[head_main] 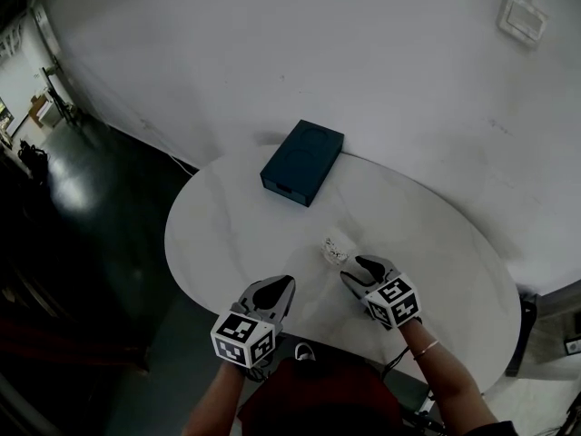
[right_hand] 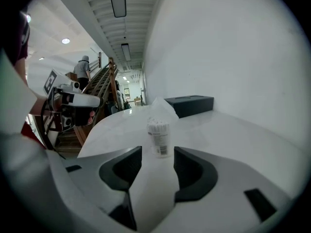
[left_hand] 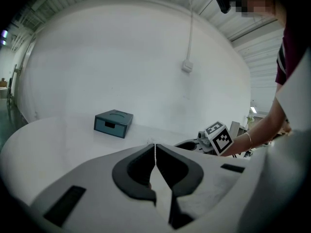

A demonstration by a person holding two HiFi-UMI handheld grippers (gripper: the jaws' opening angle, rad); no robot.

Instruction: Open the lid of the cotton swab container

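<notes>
A small clear cotton swab container (right_hand: 158,137) stands upright on the white round table (head_main: 236,243), its clear lid tipped up behind it. In the head view the cotton swab container (head_main: 335,250) is just beyond my right gripper (head_main: 356,272). My right gripper (right_hand: 158,161) stands open, jaws apart, a short way in front of the container and not touching it. My left gripper (head_main: 275,291) rests near the table's near edge, to the left of the container. In the left gripper view my left gripper (left_hand: 154,152) is shut with nothing between its jaws.
A dark teal box (head_main: 303,161) with a front slot lies at the table's far side, near the white wall; the teal box (left_hand: 113,123) also shows in the left gripper view. A dark floor drops away left of the table. Stairs and a person (right_hand: 83,69) stand far off.
</notes>
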